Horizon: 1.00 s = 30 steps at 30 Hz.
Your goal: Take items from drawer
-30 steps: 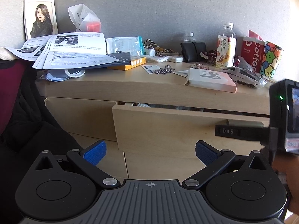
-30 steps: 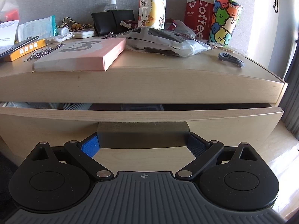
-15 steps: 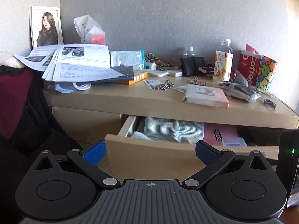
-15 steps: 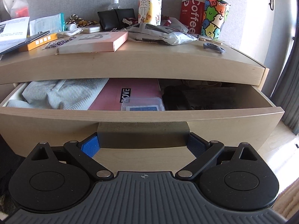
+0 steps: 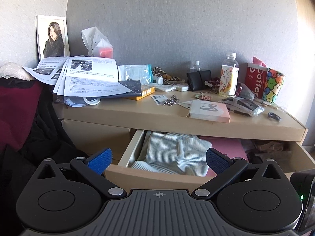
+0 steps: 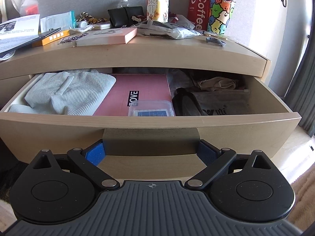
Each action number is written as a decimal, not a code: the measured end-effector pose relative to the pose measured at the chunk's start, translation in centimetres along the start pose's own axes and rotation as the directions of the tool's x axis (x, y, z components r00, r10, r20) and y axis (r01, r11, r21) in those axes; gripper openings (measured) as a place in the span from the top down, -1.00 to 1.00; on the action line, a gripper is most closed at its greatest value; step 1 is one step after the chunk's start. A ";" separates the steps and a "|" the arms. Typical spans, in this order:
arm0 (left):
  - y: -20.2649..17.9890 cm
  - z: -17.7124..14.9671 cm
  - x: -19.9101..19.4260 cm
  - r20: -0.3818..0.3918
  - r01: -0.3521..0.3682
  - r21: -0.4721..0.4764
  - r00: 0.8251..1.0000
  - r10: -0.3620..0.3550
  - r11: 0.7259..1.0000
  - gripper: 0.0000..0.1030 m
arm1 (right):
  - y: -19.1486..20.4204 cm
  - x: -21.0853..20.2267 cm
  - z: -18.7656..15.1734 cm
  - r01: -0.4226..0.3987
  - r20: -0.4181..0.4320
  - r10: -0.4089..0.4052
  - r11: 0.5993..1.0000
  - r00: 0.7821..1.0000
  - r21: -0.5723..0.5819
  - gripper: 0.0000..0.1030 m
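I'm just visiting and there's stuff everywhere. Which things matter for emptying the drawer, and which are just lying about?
For the job:
drawer
striped cloth
pink box
clear plastic case
right hand-held gripper

Lying about:
tea bottle
coffee box
papers

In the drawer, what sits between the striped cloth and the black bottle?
Right wrist view: the pink box, with a clear plastic case on its near end.

The drawer stood open under the desk. In it, a shirt lay left, a folder in the middle with a box on its front, and bags right.
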<state>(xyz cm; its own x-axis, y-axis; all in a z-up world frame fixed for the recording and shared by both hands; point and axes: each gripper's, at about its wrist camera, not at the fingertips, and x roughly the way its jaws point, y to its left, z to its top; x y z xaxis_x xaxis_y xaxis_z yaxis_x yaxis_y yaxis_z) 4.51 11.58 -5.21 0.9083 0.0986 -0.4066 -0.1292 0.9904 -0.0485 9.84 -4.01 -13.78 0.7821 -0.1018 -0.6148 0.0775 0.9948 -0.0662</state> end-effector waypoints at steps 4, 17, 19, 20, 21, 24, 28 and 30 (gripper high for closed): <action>-0.1 0.2 -1.1 0.018 0.002 0.013 1.000 -0.002 1.000 -1.00 | 0.0 -1.1 -0.7 0.000 -0.010 0.000 1.000 1.000 -0.001 -0.92; -0.8 0.6 -3.7 0.049 0.020 0.031 0.999 -0.021 0.999 -1.00 | -0.4 -4.9 -3.6 -0.007 -0.009 0.007 1.000 1.000 0.005 -0.92; -0.9 0.6 -4.0 0.050 0.026 0.032 0.998 -0.027 0.999 -1.00 | -0.5 -5.2 -3.8 -0.008 -0.010 0.008 1.000 1.000 0.010 -0.92; -0.9 0.6 -4.1 0.052 0.026 0.034 0.998 -0.028 0.999 -1.00 | -0.5 -5.3 -3.9 -0.008 -0.011 0.008 1.000 1.000 0.011 -0.92; -1.0 0.6 -4.3 0.055 0.026 0.036 0.998 -0.028 0.999 -1.00 | -0.5 -5.5 -4.0 -0.008 -0.011 0.008 1.000 1.000 0.012 -0.92; -0.9 0.6 -4.7 0.060 0.027 0.040 0.998 -0.030 0.999 -1.00 | -0.5 -5.9 -4.2 -0.007 -0.014 0.007 1.000 1.000 0.011 -0.92; -0.6 0.5 -5.0 0.056 0.031 0.030 0.998 -0.032 0.999 -1.00 | -0.6 -6.1 -4.5 -0.009 -0.009 0.010 1.000 1.000 0.008 -0.91; -0.4 0.5 -5.2 0.054 0.035 0.025 0.998 -0.036 0.999 -1.00 | -0.6 -6.0 -4.3 -0.007 -0.012 0.007 1.000 1.000 0.009 -0.91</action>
<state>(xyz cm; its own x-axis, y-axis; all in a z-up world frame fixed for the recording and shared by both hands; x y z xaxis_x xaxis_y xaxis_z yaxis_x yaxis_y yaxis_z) 0.05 10.69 -2.67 0.9324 0.0677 -0.3551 -0.0873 0.9954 -0.0395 2.42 -3.98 -13.45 0.7752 -0.0945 -0.6246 0.0776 0.9955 -0.0543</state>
